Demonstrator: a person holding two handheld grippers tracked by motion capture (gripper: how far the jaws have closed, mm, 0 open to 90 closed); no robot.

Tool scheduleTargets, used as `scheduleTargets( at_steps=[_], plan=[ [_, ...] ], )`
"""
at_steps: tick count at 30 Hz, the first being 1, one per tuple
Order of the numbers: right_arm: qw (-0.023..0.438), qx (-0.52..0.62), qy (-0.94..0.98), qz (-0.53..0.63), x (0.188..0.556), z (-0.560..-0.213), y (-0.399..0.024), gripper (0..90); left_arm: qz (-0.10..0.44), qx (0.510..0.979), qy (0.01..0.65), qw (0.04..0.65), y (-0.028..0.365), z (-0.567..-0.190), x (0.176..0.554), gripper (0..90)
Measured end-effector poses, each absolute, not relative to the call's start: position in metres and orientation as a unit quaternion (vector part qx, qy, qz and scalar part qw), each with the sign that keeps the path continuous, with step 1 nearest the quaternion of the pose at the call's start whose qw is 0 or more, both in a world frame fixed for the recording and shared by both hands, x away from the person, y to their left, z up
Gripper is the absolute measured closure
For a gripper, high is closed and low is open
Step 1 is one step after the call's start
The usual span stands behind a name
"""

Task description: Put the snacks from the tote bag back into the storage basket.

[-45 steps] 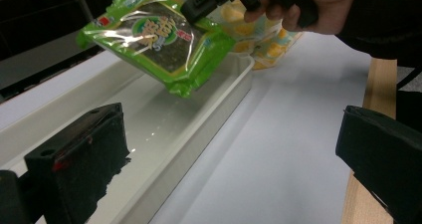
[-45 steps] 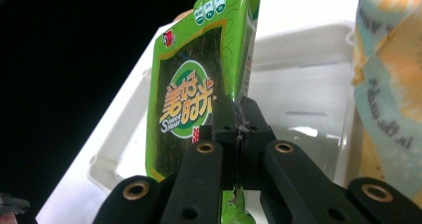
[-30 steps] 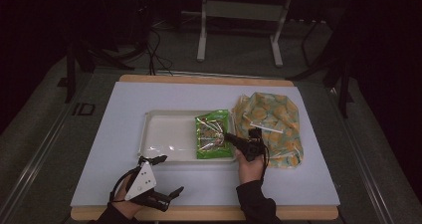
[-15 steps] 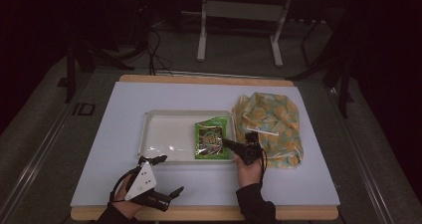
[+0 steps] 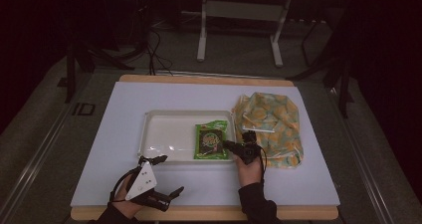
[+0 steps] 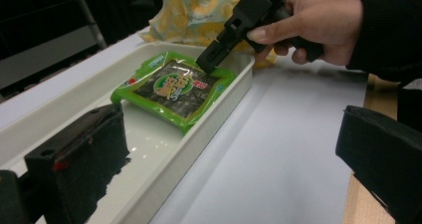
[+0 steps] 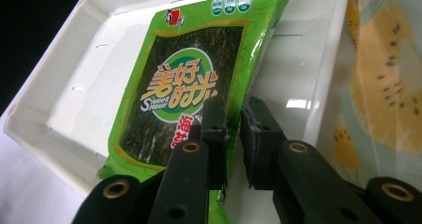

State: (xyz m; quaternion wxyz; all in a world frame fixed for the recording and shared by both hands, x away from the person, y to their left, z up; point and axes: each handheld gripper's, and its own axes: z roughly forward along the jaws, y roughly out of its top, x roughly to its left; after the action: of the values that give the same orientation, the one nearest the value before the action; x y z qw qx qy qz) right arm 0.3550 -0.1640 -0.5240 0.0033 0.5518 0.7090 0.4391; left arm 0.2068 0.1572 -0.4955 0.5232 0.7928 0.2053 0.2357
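A green seaweed snack packet [image 5: 210, 141] lies flat at the right end of a white tray [image 5: 164, 134]. My right gripper [image 5: 226, 144] reaches in from the tray's right side, shut on the packet's near right edge. In the right gripper view the two jaws pinch that thin edge of the packet [image 7: 184, 84] over the tray [image 7: 74, 59]. My left gripper [image 5: 166, 176] rests open near the table's front edge, left of the tray's front corner, holding nothing. In the left gripper view the right gripper [image 6: 209, 64] touches the packet [image 6: 174, 87].
A yellow and pale blue patterned plastic bag [image 5: 271, 127] lies right of the tray, just behind the right hand. A white sheet [image 5: 124, 104] covers the wooden table. Dark floor, cables and a metal stand lie beyond the far edge.
The packet stood tilted and crumpled above the tray's right end; it now lies flat in the tray. The right gripper has lowered slightly with it. The left gripper has stayed put.
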Motion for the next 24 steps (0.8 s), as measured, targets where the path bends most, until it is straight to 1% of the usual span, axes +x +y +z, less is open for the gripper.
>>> scheduleTargets(
  at_steps=[9, 13, 16, 20, 22, 23, 24],
  plan=[
    [0.015, 0.540, 0.720, 0.435, 0.357, -0.515, -0.165, 73.6, 0.236, 0.794, 0.204, 0.522, 0.157, -0.496, 0.207, 0.3],
    [0.013, 0.525, 0.729, 0.439, 0.359, -0.505, -0.164, 66.7, 0.236, 0.794, 0.205, 0.522, 0.157, -0.496, 0.207, 0.3],
    [0.023, 0.509, 0.746, 0.429, 0.361, -0.497, -0.159, 61.6, 0.236, 0.793, 0.206, 0.523, 0.157, -0.495, 0.207, 0.3],
    [0.025, 0.493, 0.760, 0.423, 0.363, -0.489, -0.157, 54.1, 0.235, 0.793, 0.205, 0.523, 0.157, -0.496, 0.207, 0.3],
    [0.027, 0.489, 0.764, 0.421, 0.364, -0.486, -0.156, 52.8, 0.235, 0.794, 0.205, 0.523, 0.157, -0.496, 0.207, 0.3],
    [0.031, 0.486, 0.765, 0.421, 0.364, -0.483, -0.156, 50.3, 0.235, 0.794, 0.205, 0.523, 0.157, -0.496, 0.207, 0.3],
    [0.034, 0.475, 0.772, 0.422, 0.365, -0.477, -0.157, 45.9, 0.235, 0.794, 0.204, 0.523, 0.157, -0.496, 0.207, 0.3]
  ],
)
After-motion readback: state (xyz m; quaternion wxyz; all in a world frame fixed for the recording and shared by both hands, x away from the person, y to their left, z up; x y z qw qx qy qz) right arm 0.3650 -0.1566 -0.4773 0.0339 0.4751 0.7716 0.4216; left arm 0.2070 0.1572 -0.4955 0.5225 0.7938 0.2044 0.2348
